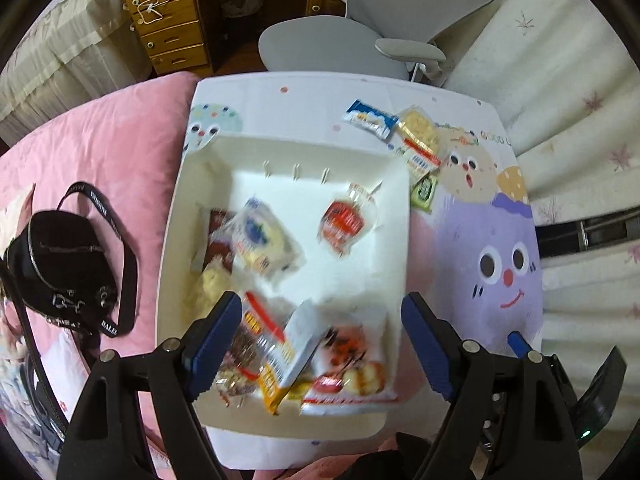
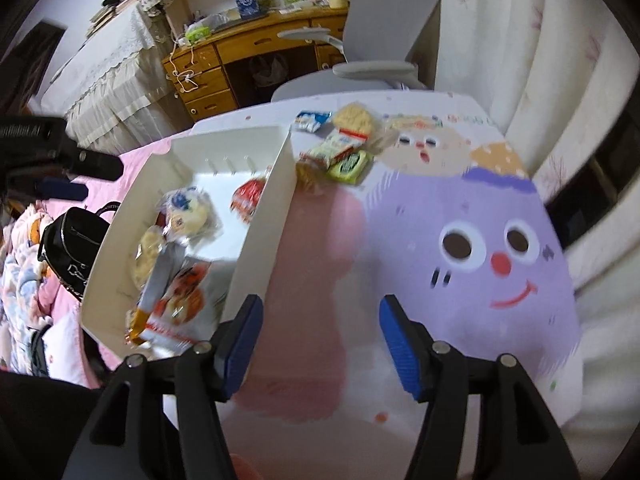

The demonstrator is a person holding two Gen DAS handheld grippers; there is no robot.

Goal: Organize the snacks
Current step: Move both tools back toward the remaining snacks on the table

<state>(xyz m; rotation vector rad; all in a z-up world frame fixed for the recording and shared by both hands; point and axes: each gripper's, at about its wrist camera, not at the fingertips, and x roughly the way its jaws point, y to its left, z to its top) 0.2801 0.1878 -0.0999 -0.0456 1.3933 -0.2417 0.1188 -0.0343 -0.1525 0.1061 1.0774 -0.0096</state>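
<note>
- Covering the desk [image 1: 460, 240] is a printed cloth with cartoon faces, the largest a purple one with a red nose and a smile; the desk stands between a pink bed on the left and pale curtains on the right.
- One white bin [image 1: 400, 240], rectangular with tall walls, sits on the left part of the desk and holds most of the snacks.
- Inside the bin [image 2: 256, 240] lie about seven packets, blurred: a clear bag with a blue-and-yellow label [image 1: 264, 240], a small red-labelled pouch [image 1: 344, 224], a white packet showing pastries [image 1: 352, 368], an orange-and-white packet propped on edge [image 1: 288, 356], plus a few more half covered at the left wall.
- Four snacks remain outside, grouped at the far desk edge by the bin's right corner: a blue-and-white wrapper [image 1: 370, 118], a yellow noodle cake [image 1: 420, 130], a red-and-white wrapper [image 1: 420, 158] and a small green packet [image 1: 424, 192].
- The left hand-held gripper [image 1: 320, 344] hangs over the bin's near end, jaws spread, nothing pinched.
- The right hand-held gripper [image 2: 320, 344] is over bare cloth just right of the bin, jaws apart and empty.
</note>
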